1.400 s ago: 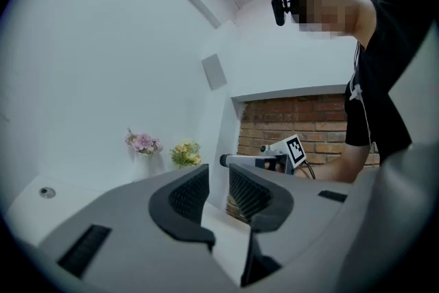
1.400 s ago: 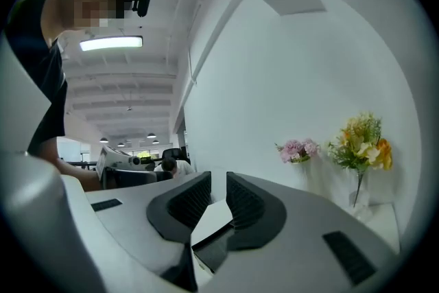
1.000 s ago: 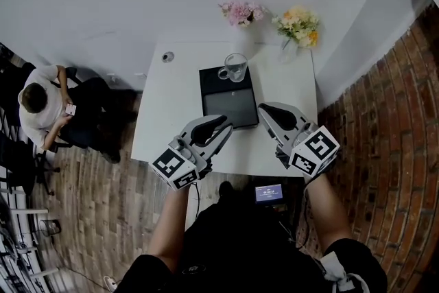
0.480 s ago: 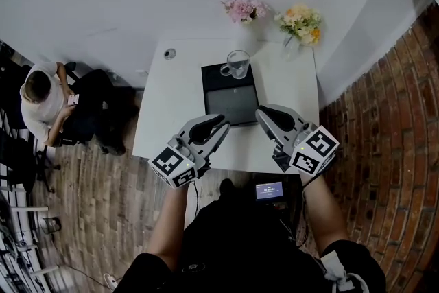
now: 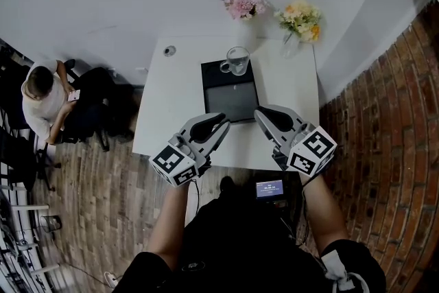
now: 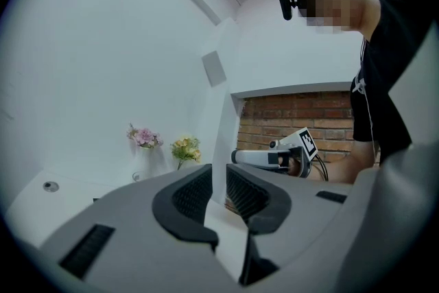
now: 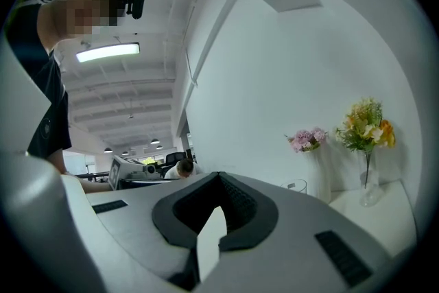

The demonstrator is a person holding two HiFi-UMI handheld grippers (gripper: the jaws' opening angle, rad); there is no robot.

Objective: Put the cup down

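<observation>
A clear glass cup [image 5: 236, 60] with a handle stands upright on the far end of a black mat [image 5: 232, 101] on the white table [image 5: 171, 106]. My left gripper [image 5: 223, 125] hovers over the table's near edge, well short of the cup. Its jaws are drawn in to a narrow slit with nothing between them [image 6: 218, 175]. My right gripper [image 5: 260, 114] hangs beside it at the mat's near right corner, shut and empty [image 7: 219, 178]. The cup [image 7: 295, 185] shows small beyond the right jaws.
A vase of pink flowers [image 5: 241, 10] and a vase of yellow flowers [image 5: 298, 22] stand at the table's far edge. A small round object [image 5: 169, 50] lies at the far left corner. A person [image 5: 44, 96] sits left of the table. A brick wall [image 5: 384, 120] runs along the right.
Both grippers stay almost where they were, near the table's front edge. The cup has not moved.
</observation>
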